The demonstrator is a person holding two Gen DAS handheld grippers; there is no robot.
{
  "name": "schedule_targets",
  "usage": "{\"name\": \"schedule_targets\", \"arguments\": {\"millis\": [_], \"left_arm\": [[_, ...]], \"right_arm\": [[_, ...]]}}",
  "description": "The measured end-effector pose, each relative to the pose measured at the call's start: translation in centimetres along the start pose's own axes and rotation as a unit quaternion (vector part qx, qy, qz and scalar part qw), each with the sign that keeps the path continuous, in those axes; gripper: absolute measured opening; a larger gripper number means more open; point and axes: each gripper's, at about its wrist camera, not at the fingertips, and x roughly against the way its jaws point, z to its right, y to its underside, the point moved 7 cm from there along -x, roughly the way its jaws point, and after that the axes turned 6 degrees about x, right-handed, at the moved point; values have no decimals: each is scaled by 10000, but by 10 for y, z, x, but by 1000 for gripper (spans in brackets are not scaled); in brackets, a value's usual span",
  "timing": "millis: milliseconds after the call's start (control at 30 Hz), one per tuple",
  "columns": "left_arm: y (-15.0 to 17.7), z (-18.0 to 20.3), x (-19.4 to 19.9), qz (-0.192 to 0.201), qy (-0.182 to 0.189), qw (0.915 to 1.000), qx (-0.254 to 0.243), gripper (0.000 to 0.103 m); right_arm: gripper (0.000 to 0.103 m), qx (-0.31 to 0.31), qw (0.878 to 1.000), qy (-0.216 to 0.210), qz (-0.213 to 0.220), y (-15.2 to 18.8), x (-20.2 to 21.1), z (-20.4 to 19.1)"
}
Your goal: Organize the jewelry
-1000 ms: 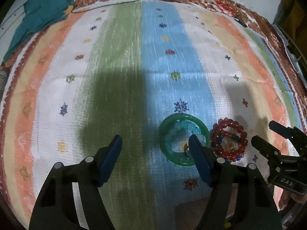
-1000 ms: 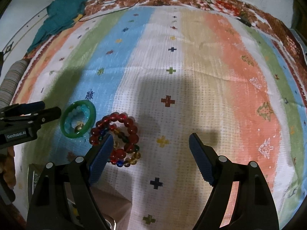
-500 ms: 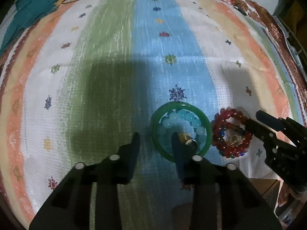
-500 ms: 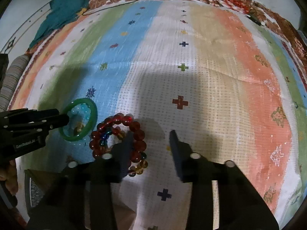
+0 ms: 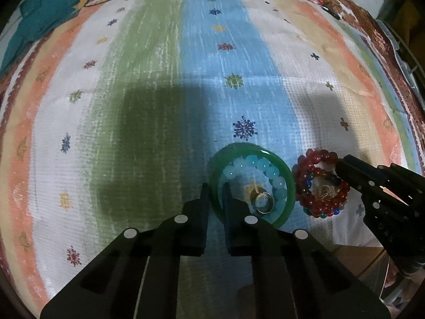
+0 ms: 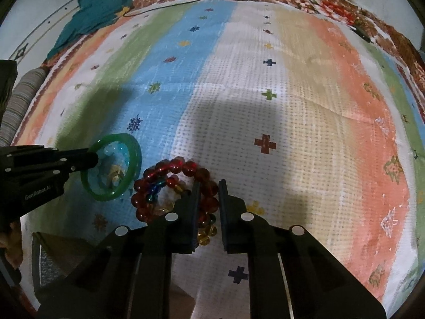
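Note:
A green bangle (image 5: 289, 180) lies on the striped cloth with a pale blue bead bracelet (image 5: 261, 163) and a metal ring (image 5: 264, 202) inside it. My left gripper (image 5: 214, 190) is shut on the bangle's left rim, one finger inside and one outside. A red bead bracelet (image 6: 170, 166) lies just right of the bangle (image 6: 134, 156), with coloured and amber beads within. My right gripper (image 6: 208, 187) is shut on the red bracelet's right side. The red bracelet also shows in the left wrist view (image 5: 318, 156).
A teal cloth (image 5: 39, 13) lies at the far left corner of the striped cloth (image 6: 292, 106). A thin cable (image 6: 164, 2) runs along the far edge. A brown box (image 6: 61, 255) sits below the near cloth edge.
Both grippers went from wide open to shut. The left closed onto the green bangle's rim and the right closed onto the red bead bracelet, both moving slightly forward and down.

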Motion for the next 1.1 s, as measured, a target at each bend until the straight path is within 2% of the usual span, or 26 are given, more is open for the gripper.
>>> {"name": "schedule_targets", "arguments": {"millis": [100,400,667,1100], "left_arm": [[0,3,7,103,-194,9996,-201,7],[0,2,21,250,-321,9988,-265,7],[-5,2,43,586,-527,9960,-418,8],[-6,12,76,971,-405,9936,-410,8]], "right_arm": [[14,16,9999,77,87,-1,7,-1],[14,81,9995,228,225,0,23,-2],[14,39,9961,382,794,-11,57,1],[14,-117,9903,626,1237,-10,96,12]]}}
